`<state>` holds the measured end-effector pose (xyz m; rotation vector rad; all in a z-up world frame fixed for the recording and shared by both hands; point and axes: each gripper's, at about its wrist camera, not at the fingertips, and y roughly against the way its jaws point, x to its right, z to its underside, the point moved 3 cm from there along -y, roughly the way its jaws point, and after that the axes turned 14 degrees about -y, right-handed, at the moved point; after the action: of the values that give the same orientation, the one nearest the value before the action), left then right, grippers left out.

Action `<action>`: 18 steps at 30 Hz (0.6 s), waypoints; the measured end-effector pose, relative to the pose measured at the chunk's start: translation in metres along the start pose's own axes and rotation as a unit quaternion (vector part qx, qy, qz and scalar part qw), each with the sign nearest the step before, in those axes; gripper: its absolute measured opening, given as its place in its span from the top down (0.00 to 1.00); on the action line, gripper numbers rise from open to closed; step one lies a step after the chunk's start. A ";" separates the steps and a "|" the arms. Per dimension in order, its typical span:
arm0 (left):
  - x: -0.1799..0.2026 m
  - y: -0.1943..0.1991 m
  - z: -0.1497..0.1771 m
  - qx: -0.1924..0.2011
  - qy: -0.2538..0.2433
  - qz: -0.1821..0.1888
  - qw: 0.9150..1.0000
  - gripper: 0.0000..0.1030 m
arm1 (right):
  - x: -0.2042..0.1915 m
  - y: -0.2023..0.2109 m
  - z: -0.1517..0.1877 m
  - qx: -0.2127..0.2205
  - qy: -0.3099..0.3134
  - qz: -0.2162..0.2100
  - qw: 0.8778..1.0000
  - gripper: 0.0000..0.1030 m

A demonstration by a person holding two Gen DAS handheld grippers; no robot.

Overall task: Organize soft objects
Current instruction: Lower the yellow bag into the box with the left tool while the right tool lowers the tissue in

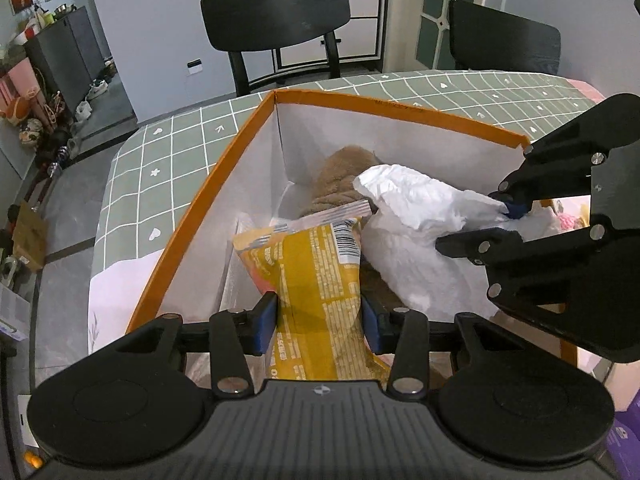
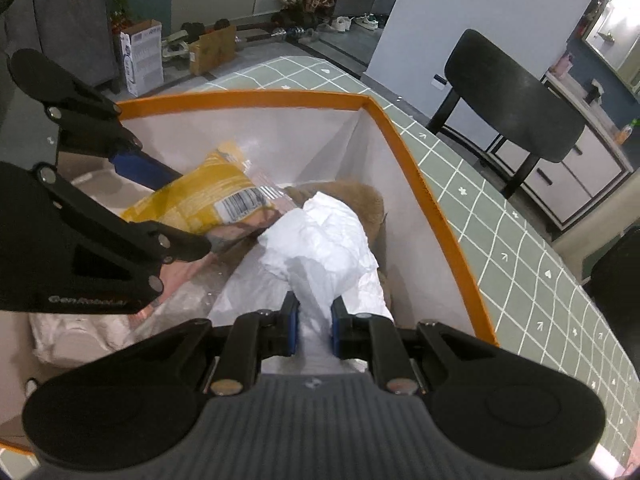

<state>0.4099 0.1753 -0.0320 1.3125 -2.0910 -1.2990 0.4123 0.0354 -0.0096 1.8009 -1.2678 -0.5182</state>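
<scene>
Both grippers point down into the orange-rimmed box (image 1: 188, 216), each gripping something.

Left gripper (image 1: 320, 322): jaws part open, blue pads (image 1: 267, 322) pressed on both sides of the yellow snack bag (image 1: 308, 272). The bag's barcode end sticks out ahead of the fingertips, over the box interior. In the right wrist view the bag (image 2: 200, 200) sits up and left of the right gripper, touching the white bundle.

Right gripper (image 2: 314, 326): jaws nearly closed, pinching a neck of crumpled white plastic bag (image 2: 324, 240). The rest of the bag bulges out ahead of the fingers, inside the box. In the left wrist view the same bag (image 1: 416, 208) lies right of the snack bag, with the right gripper (image 1: 508, 216) coming in from the right edge.

One brown plush item (image 1: 340, 176) lies at the far corner of the box, beyond both fingertips, partly covered by the white bag and the snack bag. Can't tell what kind of plush it is.

The box stands on a table with a green grid-pattern cloth (image 1: 168, 160). Two black chairs (image 1: 276, 20) stand past the far table edge.
</scene>
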 end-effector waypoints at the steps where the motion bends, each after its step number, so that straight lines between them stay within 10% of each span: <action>1: 0.000 -0.001 0.000 0.000 0.000 -0.002 1.000 0.53 | 0.000 -0.002 0.000 -0.001 0.000 0.002 1.000 0.87; 18: 0.011 -0.011 0.001 -0.010 -0.022 -0.025 0.999 0.44 | -0.010 -0.029 0.017 -0.028 0.021 0.014 0.999 0.82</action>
<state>0.4090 0.1648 -0.0439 1.3461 -2.0814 -1.3793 0.4119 0.0417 -0.0440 1.7357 -1.2364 -0.4929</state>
